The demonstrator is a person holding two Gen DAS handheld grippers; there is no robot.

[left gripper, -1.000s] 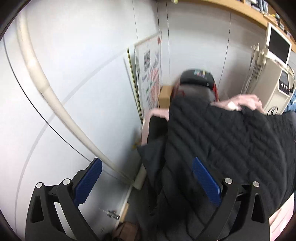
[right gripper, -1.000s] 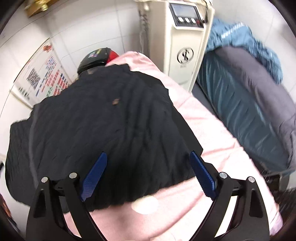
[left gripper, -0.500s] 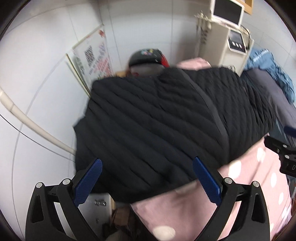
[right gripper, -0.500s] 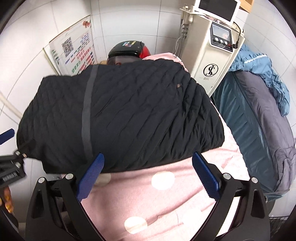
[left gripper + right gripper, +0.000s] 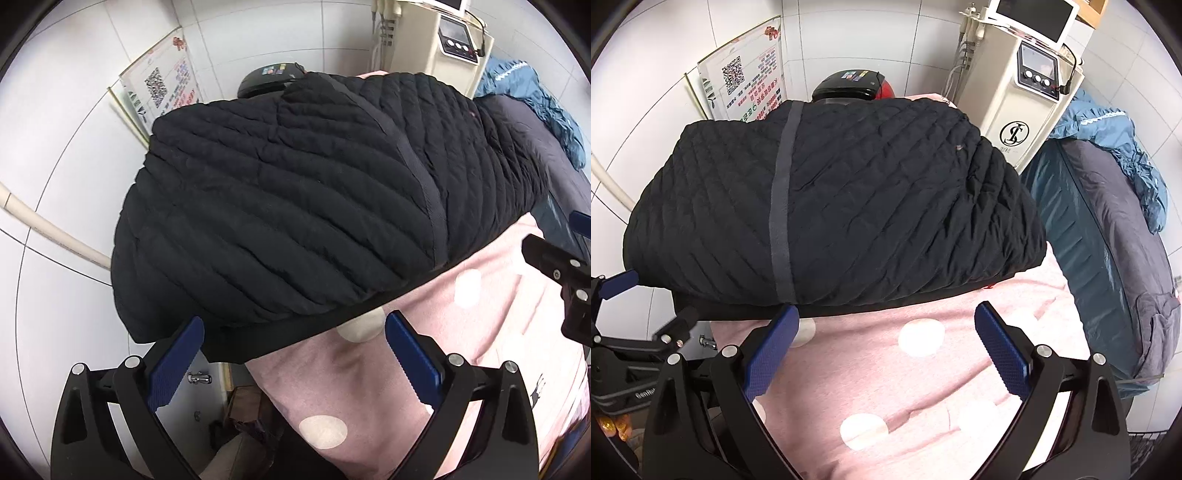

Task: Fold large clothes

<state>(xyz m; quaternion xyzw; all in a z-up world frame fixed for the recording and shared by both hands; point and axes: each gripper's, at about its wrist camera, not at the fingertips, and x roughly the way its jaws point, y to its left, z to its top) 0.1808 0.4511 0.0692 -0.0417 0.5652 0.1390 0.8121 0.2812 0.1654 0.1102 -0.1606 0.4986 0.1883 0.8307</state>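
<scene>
Above the near edge of the pink blanket with pale round dots (image 5: pixel 960 369), the right gripper (image 5: pixel 886 332) hangs with its blue-padded jaws spread wide and nothing between them; they have just been opening a little further. Its pads touch neither blanket nor garment. The left gripper (image 5: pixel 293 345) is likewise spread wide and empty, its left pad poised over the overhanging hem and its right pad over bare pink blanket.

The black quilted jacket with a grey strip down its seam (image 5: pixel 849 199) lies folded in a broad mound across the far half of the blanket, its left end hanging over the blanket's edge towards the white tiled wall (image 5: pixel 66 147).

A second ago the left camera looked mostly at that wall and a cream pipe (image 5: pixel 55 232), with the jacket off to the right; now the jacket fills the middle of its view and the pink blanket shows beneath the pads. The right camera then had the jacket directly between its pads; now the jacket's hem sits just beyond them and dotted blanket lies below.

Both grippers point steeply downward, side by side, each visible at the edge of the other's view. A cream machine with a small screen (image 5: pixel 1027 92) stands behind the jacket, beside a dark teal and grey bedding pile (image 5: pixel 1108 240).
</scene>
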